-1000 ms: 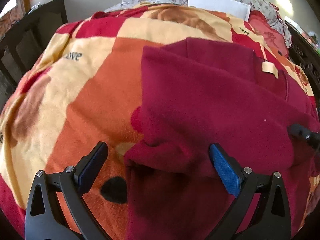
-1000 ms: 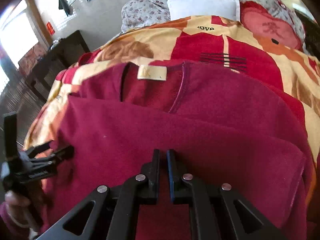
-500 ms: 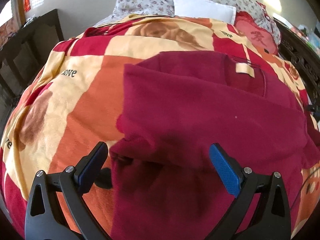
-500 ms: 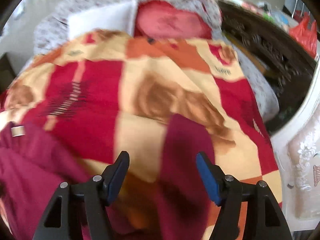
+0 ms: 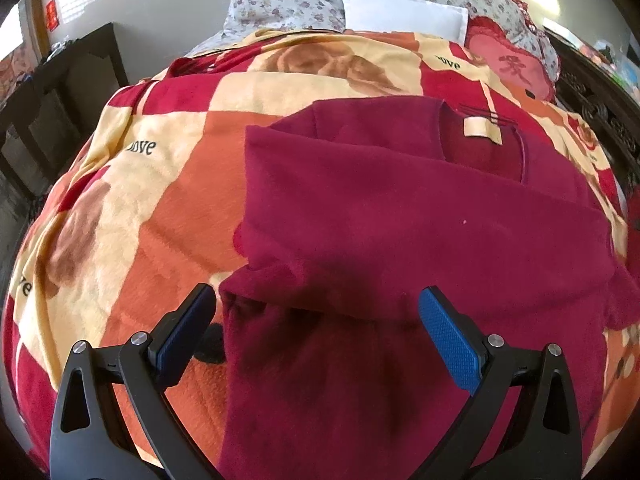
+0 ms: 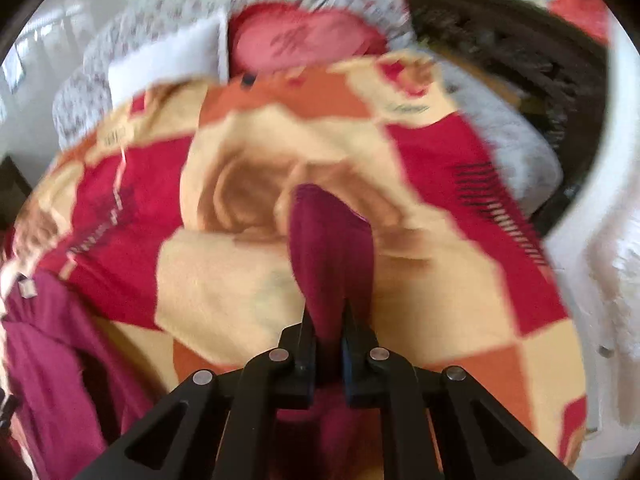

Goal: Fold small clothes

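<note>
A dark red fleece top [image 5: 400,220] lies partly folded on the bed, its collar and cream label [image 5: 482,131] at the far right. My left gripper [image 5: 316,320] is open and empty, its jaws spread above the near folded edge of the top. In the right wrist view my right gripper [image 6: 328,328] is shut on a dark red sleeve [image 6: 330,240] that stretches away over the blanket. The body of the top [image 6: 52,352] lies at the left of that blurred view.
A red, orange and cream blanket [image 5: 132,208] covers the bed. A white pillow [image 5: 404,14], a floral quilt [image 5: 288,0] and a pink cushion [image 5: 512,66] lie at the head. Dark wooden furniture [image 5: 52,108] stands left; a dark carved bed frame [image 6: 520,60] runs right.
My right gripper opened, swung right to the sleeve and shut on it. My left gripper stayed open and drew back a little from the top.
</note>
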`<action>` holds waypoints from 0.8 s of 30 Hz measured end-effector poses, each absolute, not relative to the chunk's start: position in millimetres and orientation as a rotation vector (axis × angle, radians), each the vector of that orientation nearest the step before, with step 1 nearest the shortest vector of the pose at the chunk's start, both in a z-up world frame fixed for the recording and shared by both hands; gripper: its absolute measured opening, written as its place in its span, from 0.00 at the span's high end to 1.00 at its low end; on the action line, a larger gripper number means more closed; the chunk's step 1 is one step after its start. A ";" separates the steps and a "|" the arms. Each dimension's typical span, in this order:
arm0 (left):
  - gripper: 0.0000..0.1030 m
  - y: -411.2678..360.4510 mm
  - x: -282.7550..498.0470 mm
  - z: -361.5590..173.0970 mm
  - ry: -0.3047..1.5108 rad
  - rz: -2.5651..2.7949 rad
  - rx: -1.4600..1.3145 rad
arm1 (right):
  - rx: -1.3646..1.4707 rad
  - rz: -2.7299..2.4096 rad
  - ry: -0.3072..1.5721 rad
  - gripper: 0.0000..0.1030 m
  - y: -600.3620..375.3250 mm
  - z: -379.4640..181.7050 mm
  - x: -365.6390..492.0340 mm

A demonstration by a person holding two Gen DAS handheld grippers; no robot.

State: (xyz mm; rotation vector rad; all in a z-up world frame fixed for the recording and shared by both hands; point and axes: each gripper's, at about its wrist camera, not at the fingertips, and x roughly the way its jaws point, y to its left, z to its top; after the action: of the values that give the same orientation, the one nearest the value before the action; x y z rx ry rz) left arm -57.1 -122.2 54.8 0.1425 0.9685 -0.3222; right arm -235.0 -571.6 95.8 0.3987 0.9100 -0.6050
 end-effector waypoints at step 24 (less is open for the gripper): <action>0.01 -106.8 -84.1 101.5 0.889 -0.355 0.099 | 0.331 -0.137 0.509 0.92 -419.6 239.8 -280.3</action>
State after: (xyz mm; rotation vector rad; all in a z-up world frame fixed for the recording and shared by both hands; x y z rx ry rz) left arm -84.1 -106.8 101.5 0.0989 0.8889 -0.3548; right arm -280.3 -419.6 239.8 0.3311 0.5086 -0.1369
